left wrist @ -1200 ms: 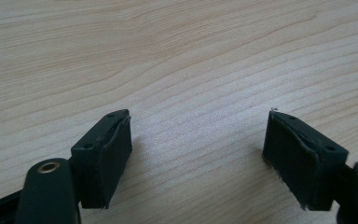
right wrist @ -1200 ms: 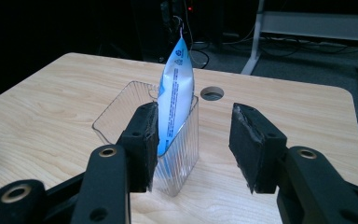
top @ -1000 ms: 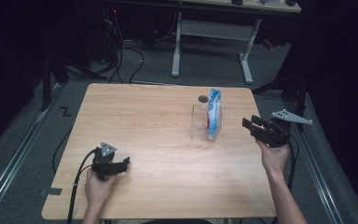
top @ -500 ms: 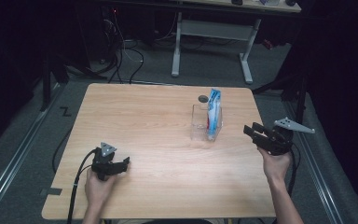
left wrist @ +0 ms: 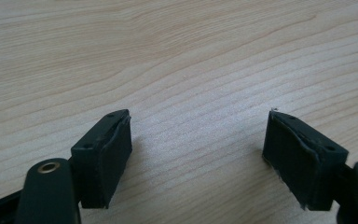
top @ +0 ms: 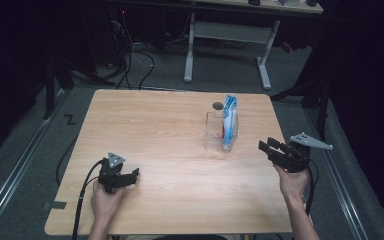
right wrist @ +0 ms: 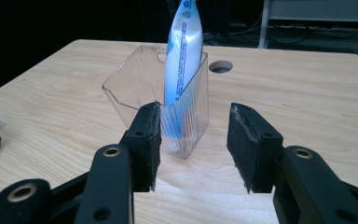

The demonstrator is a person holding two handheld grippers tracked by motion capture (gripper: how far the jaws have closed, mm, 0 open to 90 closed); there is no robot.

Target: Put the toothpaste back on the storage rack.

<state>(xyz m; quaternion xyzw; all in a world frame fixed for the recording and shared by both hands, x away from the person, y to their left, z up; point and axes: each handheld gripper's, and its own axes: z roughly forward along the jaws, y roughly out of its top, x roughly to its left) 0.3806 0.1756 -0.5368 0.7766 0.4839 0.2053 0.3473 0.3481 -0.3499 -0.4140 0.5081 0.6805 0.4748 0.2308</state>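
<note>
Two grippers over the table (top: 170,125), neither holding anything. Right gripper (top: 272,151) sits near the table's right edge, pointed at the clear plastic holder (top: 215,132); its jaws have just been closing and now stand partly parted. In the right gripper view the right gripper (right wrist: 193,140) frames the near corner of the clear plastic holder (right wrist: 186,119), but the pads are short of the wall and nothing lies between them. No contact yet.

Holder stands upright right of the table's centre, towards the far side, just in front of a round hole (top: 218,105) in the tabletop. A blue-and-white pouch (top: 229,120) stands inside it, leaning against the right wall, its top well above the rim. In the right gripper view the blue-and-white pouch (right wrist: 182,51) looks sealed and undisturbed.

Left gripper (top: 128,176) rests low at the near left, well apart from the holder. In its own view the left gripper (left wrist: 198,154) has jaws spread wide over bare wood.

Judgement: work is at the approach stage. Reach towards holder or pouch nearly made; grasp and whatever follows are all left to do.
</note>
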